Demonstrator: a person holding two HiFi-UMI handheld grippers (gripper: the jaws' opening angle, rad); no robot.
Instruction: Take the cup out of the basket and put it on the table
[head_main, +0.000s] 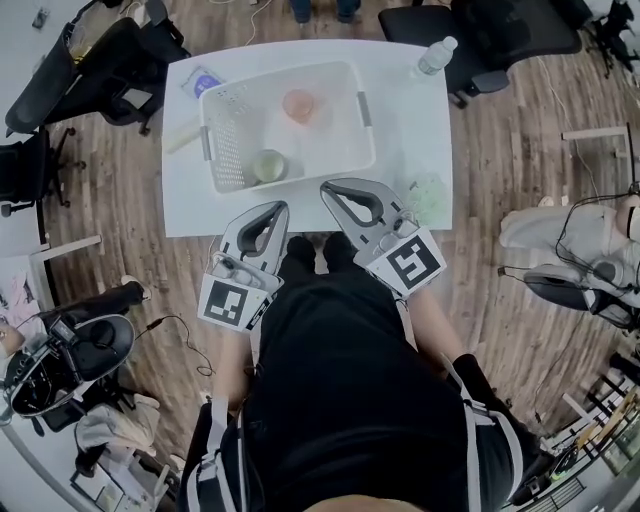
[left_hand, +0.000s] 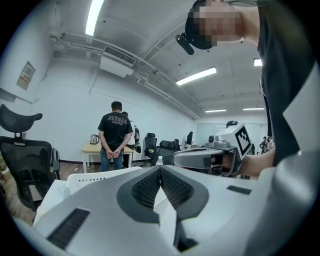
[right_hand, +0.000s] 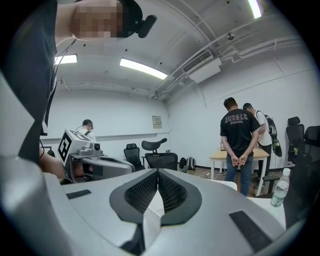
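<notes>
Cup (head_main: 300, 105), a pale pink, see-through one, sits inside the basket (head_main: 340, 150) toward its far wall, seen from above so its rim reads as a soft round ring; no print can be made out on it. A pale green round item (head_main: 268, 165) shares the basket, at its near wall and left of the cup, apart from it. The basket is white plastic with rows of perforations and grey handles on its short ends, and it stands on a white table (head_main: 420, 130). Just outside the basket's far left corner lies a small blue and white packet (head_main: 203, 80) whose print is too small to read; beyond its far right corner stands a clear water bottle (head_main: 436, 55); off its near right corner lies a faint greenish item (head_main: 428, 190), too washed out to identify. Nearer the person than the basket, both tools hover at the table's near edge: the left gripper (head_main: 278, 207) and the right gripper (head_main: 328, 188) each have their jaws pressed together with nothing between them, and each carries a cube with a black square marker. Past the basket, a person (right_hand: 239, 145) stands with back turned, the black T-shirt reading "JUNGLE".
</notes>
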